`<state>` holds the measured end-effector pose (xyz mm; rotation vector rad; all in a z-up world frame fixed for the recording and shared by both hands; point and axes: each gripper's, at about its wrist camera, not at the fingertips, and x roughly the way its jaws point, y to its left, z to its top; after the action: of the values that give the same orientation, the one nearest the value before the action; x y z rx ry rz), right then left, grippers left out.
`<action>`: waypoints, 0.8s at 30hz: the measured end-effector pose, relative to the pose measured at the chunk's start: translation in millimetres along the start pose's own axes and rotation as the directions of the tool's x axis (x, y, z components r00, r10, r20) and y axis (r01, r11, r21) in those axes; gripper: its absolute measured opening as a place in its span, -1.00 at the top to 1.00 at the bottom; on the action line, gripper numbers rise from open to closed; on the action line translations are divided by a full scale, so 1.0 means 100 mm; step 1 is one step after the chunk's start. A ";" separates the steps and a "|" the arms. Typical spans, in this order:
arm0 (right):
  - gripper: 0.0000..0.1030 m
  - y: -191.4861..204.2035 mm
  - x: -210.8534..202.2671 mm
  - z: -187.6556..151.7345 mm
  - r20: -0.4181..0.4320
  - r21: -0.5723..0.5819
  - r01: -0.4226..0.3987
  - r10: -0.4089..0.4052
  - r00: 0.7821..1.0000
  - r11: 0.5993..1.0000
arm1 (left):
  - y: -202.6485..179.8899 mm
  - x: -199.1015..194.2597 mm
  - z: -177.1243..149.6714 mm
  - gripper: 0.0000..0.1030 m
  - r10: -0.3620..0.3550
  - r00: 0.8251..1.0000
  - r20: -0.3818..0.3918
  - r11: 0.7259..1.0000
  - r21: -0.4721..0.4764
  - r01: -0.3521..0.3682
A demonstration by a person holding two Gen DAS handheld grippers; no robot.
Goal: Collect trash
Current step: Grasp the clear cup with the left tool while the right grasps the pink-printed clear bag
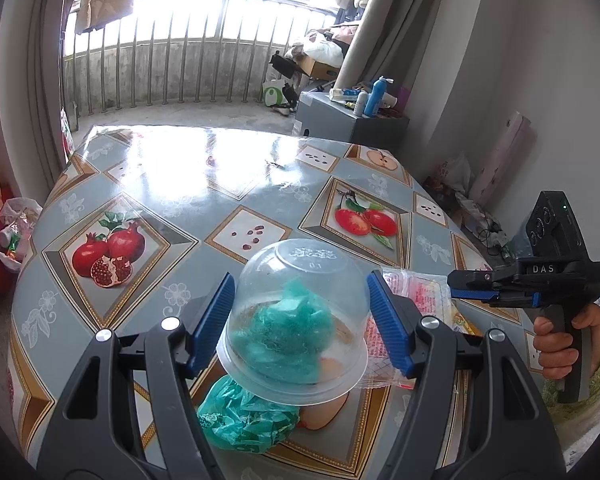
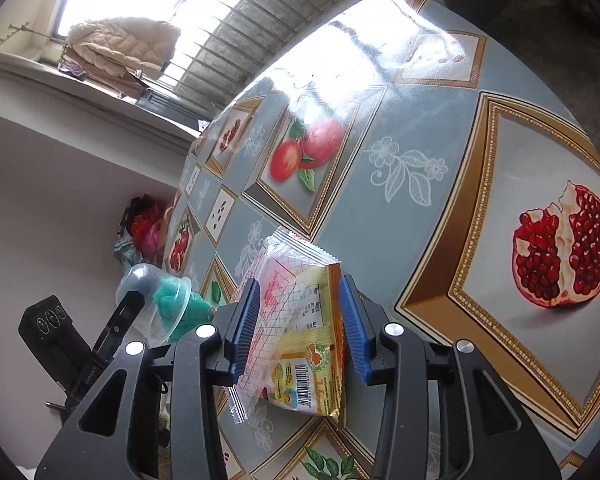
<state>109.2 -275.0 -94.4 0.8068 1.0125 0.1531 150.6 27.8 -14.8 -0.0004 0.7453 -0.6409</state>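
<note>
We hold a clear plastic dome-shaped cup [image 1: 300, 316], stuffed with crumpled teal plastic [image 1: 288, 336], between the blue pads of our left gripper [image 1: 302, 322]; the pads press on its sides and it tilts with its open rim toward us, raised above the fruit-patterned tablecloth [image 1: 220, 200]. Under the cup, near the table's near edge, lies a crumpled teal plastic bag [image 1: 244, 416]. Just to its right lie a clear snack wrapper with red print [image 2: 276, 308] and a yellow snack packet with a barcode [image 2: 312, 368], overlapping. Our right gripper [image 2: 300, 328] stands over them with its jaws apart, one pad on each side of the wrappers, the right pad clear of the packet. A hand [image 1: 560, 344] grips its handle.
</note>
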 end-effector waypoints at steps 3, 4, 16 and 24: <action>0.22 0.05 0.03 0.01 0.014 -0.020 0.015 -0.015 1.000 1.000 | 0.00 0.01 0.00 -0.24 -0.001 1.000 0.000 1.000 0.002 0.001; 0.27 0.05 0.03 0.02 0.020 -0.023 0.017 -0.016 1.000 1.000 | 0.00 0.01 0.00 -0.24 -0.002 1.000 -0.001 1.000 0.002 0.002; 0.88 0.13 -0.08 0.04 0.064 -0.060 -0.028 0.032 0.997 0.998 | 0.00 -0.02 -0.01 -0.24 -0.001 1.000 0.016 1.000 0.002 0.001; 0.93 0.26 -0.21 0.03 0.073 -0.064 -0.163 0.167 0.983 0.985 | -0.04 -0.17 0.04 -0.23 0.004 0.998 0.056 1.000 -0.004 -0.004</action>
<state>106.8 -267.9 -61.4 0.8377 0.8632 0.2896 141.1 33.5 -0.3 -0.0208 0.6919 -0.6327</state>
